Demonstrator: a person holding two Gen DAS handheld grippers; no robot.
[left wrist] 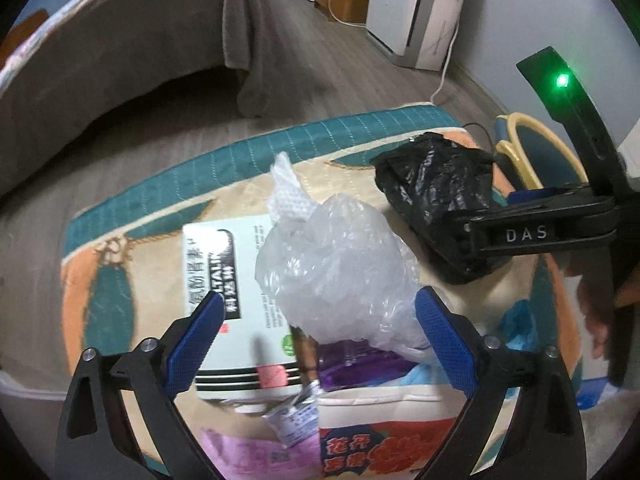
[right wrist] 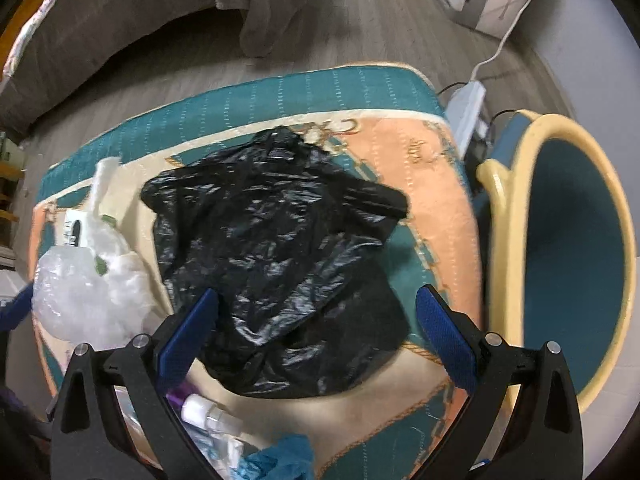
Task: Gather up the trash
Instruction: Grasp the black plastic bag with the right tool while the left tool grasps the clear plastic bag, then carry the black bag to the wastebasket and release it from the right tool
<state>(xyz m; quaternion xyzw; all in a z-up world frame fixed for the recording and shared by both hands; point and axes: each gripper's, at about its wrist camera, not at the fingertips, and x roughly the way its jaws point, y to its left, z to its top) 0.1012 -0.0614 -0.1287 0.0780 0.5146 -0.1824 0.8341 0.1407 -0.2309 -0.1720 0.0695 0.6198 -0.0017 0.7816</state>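
while both my claws hang over the patterned mat (left wrist: 312, 136), nothing is in a grip. my left claw (left wrist: 318, 312) stands spread wide, its blue pads either side of a crumpled clear plastic bag (left wrist: 332, 264); the right pad looks to be brushing the film, but the left pad is well apart from it, so i call it released. my right claw (right wrist: 316, 308) is likewise spread, over the near edge of the black trash bag (right wrist: 276, 256), gripping nothing.

the clear bag sits near the middle of the mat, partly over a white carton with printed text (left wrist: 236, 280), with a strip of white foam mesh (left wrist: 290, 192) poking up on its far side. the black bag lies slumped to its right, and past the mat's right edge stands a teal bin with a yellow rim (right wrist: 560, 240). small litter sits at the near edge: a purple wrapper (left wrist: 352, 364), a blue crumpled piece (right wrist: 280, 460), a small white bottle (right wrist: 204, 410).

i judge the clear bag feather-light, soft and slippery; it will collapse and may slide off smooth pads. i would pinch the bunched, thicker folds low at its near side, not the puffed crown. the black bag looks thin and limp too; a gathered fold at its rim would hold best, and it may tear if dragged.
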